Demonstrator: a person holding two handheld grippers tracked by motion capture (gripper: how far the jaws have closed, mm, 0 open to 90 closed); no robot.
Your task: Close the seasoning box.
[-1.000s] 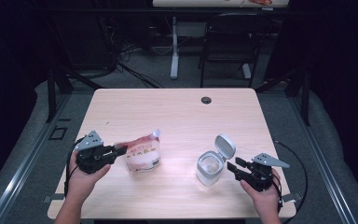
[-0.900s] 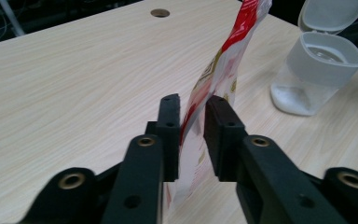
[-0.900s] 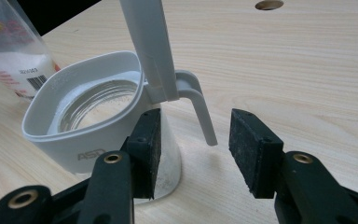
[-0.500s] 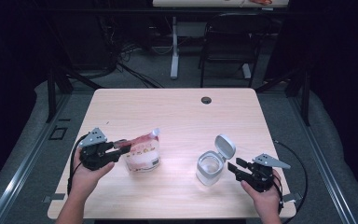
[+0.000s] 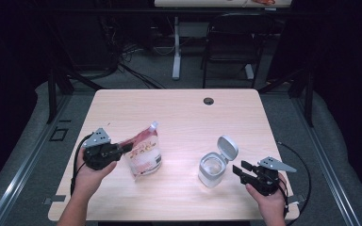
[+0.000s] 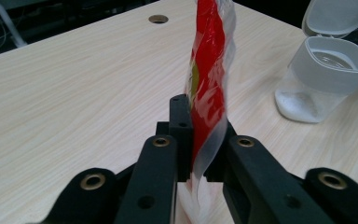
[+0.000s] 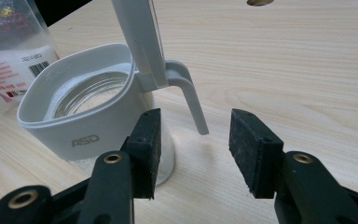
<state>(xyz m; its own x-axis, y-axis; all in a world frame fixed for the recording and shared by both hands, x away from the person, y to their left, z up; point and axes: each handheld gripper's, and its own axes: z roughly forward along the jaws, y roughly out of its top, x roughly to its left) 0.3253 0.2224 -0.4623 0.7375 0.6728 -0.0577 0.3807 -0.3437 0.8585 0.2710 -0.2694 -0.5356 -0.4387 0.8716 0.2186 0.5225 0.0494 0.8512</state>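
Observation:
A clear pouch with red print (image 5: 143, 153) stands tilted on the table's left half. My left gripper (image 5: 125, 148) is shut on the pouch's near edge; its jaws have just been closing with the plastic between them. In the left gripper view the pouch (image 6: 209, 70) rises between the pads of the left gripper (image 6: 200, 130). A white-rimmed clear container (image 5: 213, 168) with its flip lid (image 5: 227, 147) up stands at the right. My right gripper (image 5: 238, 170) is open just right of it. In the right gripper view the container (image 7: 88, 107) stands beside the left pad, with nothing between the pads of the right gripper (image 7: 196, 149).
The light wooden table (image 5: 179, 113) has a round cable hole (image 5: 208, 100) near its far edge. A chair (image 5: 231, 42) and table legs stand on the dark floor beyond. Each gripper's cable hangs off the near table edge.
The pouch now stands taller and more upright, its top corner higher than before. The left gripper shifted slightly with it. The right gripper and container have not moved.

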